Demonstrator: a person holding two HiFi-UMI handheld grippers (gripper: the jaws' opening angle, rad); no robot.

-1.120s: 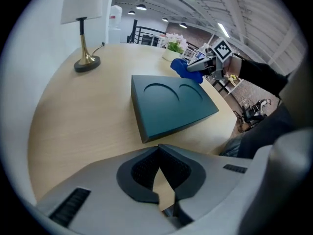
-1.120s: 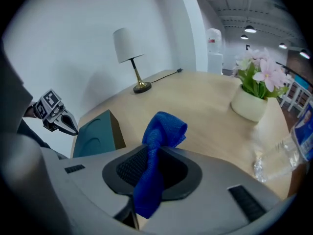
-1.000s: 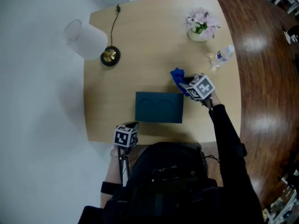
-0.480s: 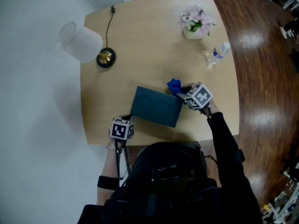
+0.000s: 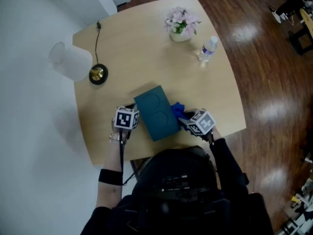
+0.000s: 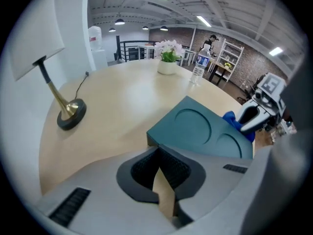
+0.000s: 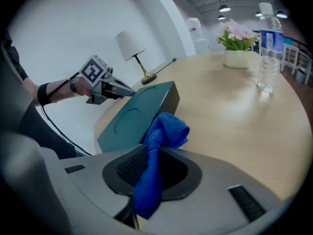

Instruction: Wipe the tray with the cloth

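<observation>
Your right gripper (image 5: pixel 183 122) pinched the blue cloth (image 7: pixel 160 142) in its jaws beside the teal tray (image 5: pixel 155 112). Your left gripper (image 6: pixel 157 155) had its jaws closed, empty, at the tray's opposite edge.

no legible text, bottle label (image 7: pixel 270 39) (blue band) too blurred

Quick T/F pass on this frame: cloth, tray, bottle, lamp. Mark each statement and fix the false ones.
1. The blue microfibre cloth is clamped in the right hand-held gripper. True.
2. The dark teal rectangular tray has three round recesses. False: it has two.
3. The clear plastic water bottle lies on its side. False: it stands upright, near the white pot of pink flowers.
4. The white-shaded lamp stands on the light wooden table. True.
</observation>
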